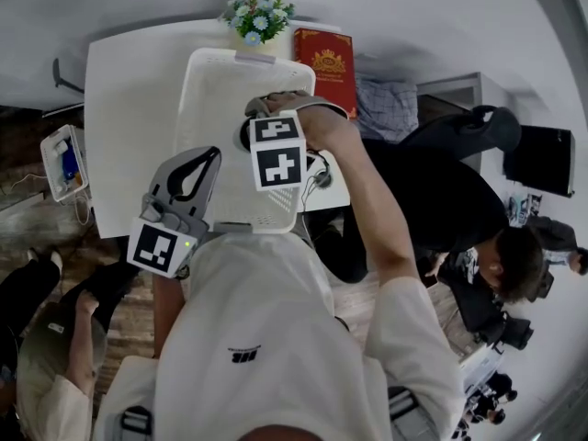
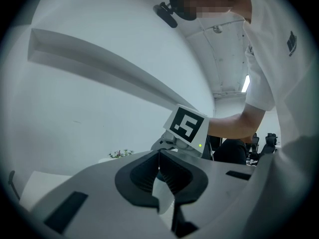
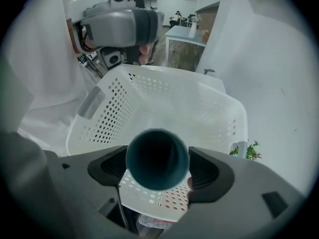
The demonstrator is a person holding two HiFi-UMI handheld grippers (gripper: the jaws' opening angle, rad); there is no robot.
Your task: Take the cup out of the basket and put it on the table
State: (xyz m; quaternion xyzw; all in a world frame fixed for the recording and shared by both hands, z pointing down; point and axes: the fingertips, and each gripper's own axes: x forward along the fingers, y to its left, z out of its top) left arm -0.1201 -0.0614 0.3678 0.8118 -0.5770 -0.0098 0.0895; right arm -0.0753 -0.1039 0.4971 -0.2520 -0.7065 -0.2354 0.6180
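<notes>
Right gripper point(image 3: 158, 171) has its jaws clamped on the sides of the dark teal cup point(image 3: 157, 156) above the white basket point(image 3: 164, 98), left gripper point(image 2: 160, 176) is pinched closed on nothing.

White table point(image 1: 129, 90) against a pale wall point(image 1: 413, 7), wood floor point(image 1: 37, 228) beside it.

White basket point(image 1: 213, 90) on white table point(image 1: 129, 90); right gripper point(image 1: 273, 143) above basket, left gripper point(image 1: 200, 171) by its left rim.

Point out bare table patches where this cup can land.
Widest bare table lies left of the basket, to the left edge. The far edge is crowded by flowers and a red book; the right side is hidden by the arm.
</notes>
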